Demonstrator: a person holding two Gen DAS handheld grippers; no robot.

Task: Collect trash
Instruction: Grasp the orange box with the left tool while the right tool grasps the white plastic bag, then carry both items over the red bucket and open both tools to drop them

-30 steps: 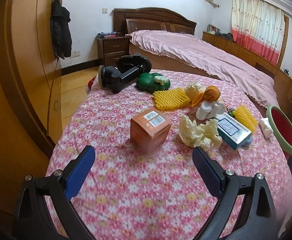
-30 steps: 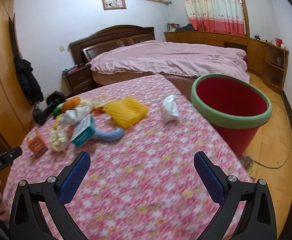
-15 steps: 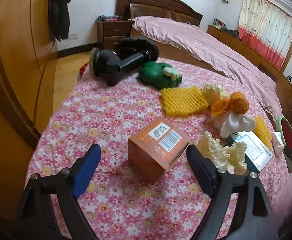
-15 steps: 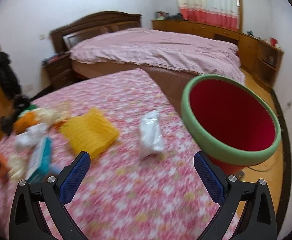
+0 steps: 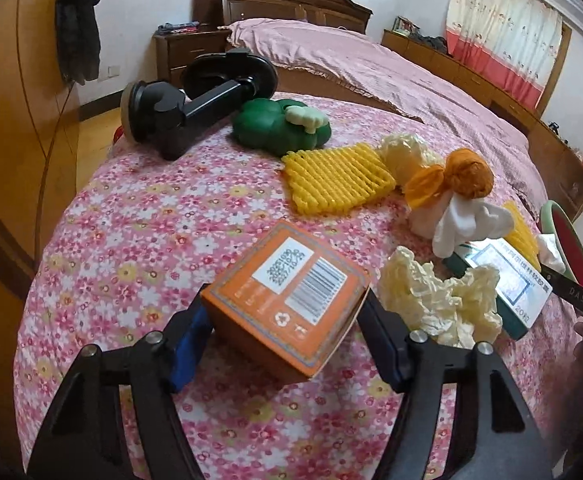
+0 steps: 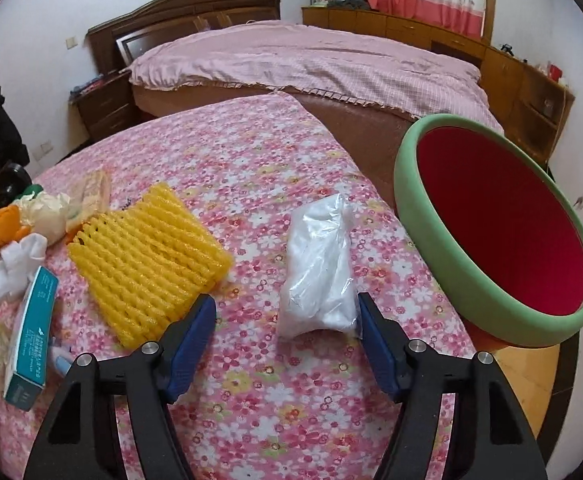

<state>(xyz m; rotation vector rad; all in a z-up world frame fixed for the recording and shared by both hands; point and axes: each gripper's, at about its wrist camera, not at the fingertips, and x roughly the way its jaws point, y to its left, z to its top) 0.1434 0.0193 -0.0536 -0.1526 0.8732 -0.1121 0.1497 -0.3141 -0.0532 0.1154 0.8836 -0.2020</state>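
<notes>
Left gripper (image 5: 283,334): jaws are being closed around a small orange cardboard box with a barcode label (image 5: 291,300); both blue pads are seen against its sides, so it is gripped.
Orange box: set on the table covered with a pink floral cloth (image 5: 139,232), just beside a crumpled cream paper wad (image 5: 439,300).
Right gripper (image 6: 285,338): jaws are being closed; a clear crinkled plastic bag (image 6: 319,268) is lodged between them, touched by the right pad only, so it is not yet gripped.
Bin: a red bucket with a green rim (image 6: 495,224) is seen beyond the table edge, near the bag.
Other trash: a yellow foam fruit net (image 6: 147,260) and a teal and white carton (image 6: 31,336) are left on the cloth.
</notes>
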